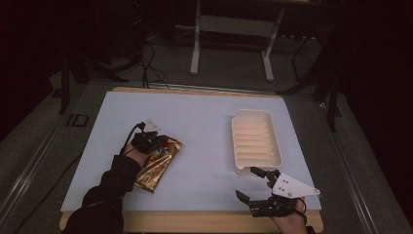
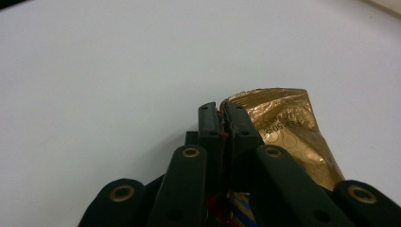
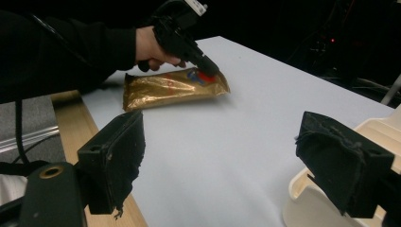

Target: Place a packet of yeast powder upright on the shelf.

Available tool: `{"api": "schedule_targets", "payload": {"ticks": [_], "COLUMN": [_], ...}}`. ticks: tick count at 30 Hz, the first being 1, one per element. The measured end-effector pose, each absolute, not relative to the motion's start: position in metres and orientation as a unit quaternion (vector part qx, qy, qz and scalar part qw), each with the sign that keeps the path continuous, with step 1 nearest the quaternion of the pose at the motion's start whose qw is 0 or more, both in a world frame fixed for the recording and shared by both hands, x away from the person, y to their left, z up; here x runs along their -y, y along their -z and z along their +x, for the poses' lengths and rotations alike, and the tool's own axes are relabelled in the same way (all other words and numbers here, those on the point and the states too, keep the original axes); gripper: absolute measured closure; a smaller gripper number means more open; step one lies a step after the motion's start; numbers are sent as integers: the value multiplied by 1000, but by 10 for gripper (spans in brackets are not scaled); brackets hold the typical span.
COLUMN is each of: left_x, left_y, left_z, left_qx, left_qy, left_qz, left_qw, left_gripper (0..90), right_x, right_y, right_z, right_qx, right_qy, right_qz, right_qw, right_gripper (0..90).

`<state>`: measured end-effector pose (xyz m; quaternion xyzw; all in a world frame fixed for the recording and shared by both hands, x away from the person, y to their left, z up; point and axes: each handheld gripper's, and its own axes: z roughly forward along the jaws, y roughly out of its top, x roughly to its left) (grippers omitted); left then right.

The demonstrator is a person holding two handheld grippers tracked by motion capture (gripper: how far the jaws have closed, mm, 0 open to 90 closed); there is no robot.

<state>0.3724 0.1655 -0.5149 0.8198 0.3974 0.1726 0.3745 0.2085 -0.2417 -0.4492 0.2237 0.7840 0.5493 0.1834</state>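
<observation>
Left claw [image 1: 163,144] pinches the gold packet [image 1: 157,168], wrist angled down; right claw [image 1: 253,184] gapes wide, level

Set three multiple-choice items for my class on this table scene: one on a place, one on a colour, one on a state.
1. Where does the cream tray lie?
A. far left edge
B. right half of the table, by the right claw
C. under the packet

2. What colour is the packet?
A. gold
B. green
C. white

3. How is the left claw?
A. wide open
B. shut on the packet
C. resting in the tray

Key: 1 B, the tray sits just beyond the right claw; 2 A, shiny gold foil; 3 B, its jaws pinch the packet's edge.
</observation>
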Motion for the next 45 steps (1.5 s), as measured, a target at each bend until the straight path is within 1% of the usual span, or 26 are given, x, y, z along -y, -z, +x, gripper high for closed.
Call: {"api": "schedule_targets", "payload": {"ticks": [7,9,11,14,22,23,25,27,30,32,35,37,41,45], "left_x": [-170,-170,-169,-166,-161,-161,-161,-162,-162,-161,-161,-159,-153,-147], "left_y": [499,499,489,479,458,456,452,449,446,442,439,436,431,424], "left_z": [361,361,355,346,324,322,316,310,303,294,288,284,278,274], "left_qx": [-387,-387,-395,-373,-346,-342,-340,-337,-330,-323,-318,-317,-304,-296], "left_qy": [-183,-183,-181,-184,-185,-185,-189,-189,-190,-194,-192,-190,-186,-189], "left_qz": [815,815,808,810,811,811,808,803,800,793,783,778,774,770], "left_qw": [391,391,398,412,434,437,443,453,464,479,499,508,523,533], "left_gripper": [874,874,873,874,875,875,875,876,878,878,878,879,879,882], "right_x": [242,241,241,241,240,238,238,238,240,243,245,244,244,245], "right_y": [449,449,449,449,448,448,448,448,448,447,443,442,440,436], "right_z": [209,209,208,209,206,206,205,205,206,209,209,209,211,210], "right_qx": [-785,-786,-786,-785,-789,-790,-794,-794,-787,-781,-774,-778,-789,-785], "right_qy": [-549,-548,-548,-548,-543,-543,-542,-544,-552,-566,-574,-562,-538,-539], "right_qz": [224,223,224,225,217,213,204,204,206,203,195,201,227,229], "right_qw": [182,181,179,181,188,188,183,176,182,171,181,198,191,202], "right_gripper": [161,161,162,166,163,151,129,126,135,135,132,133,141,160]}}
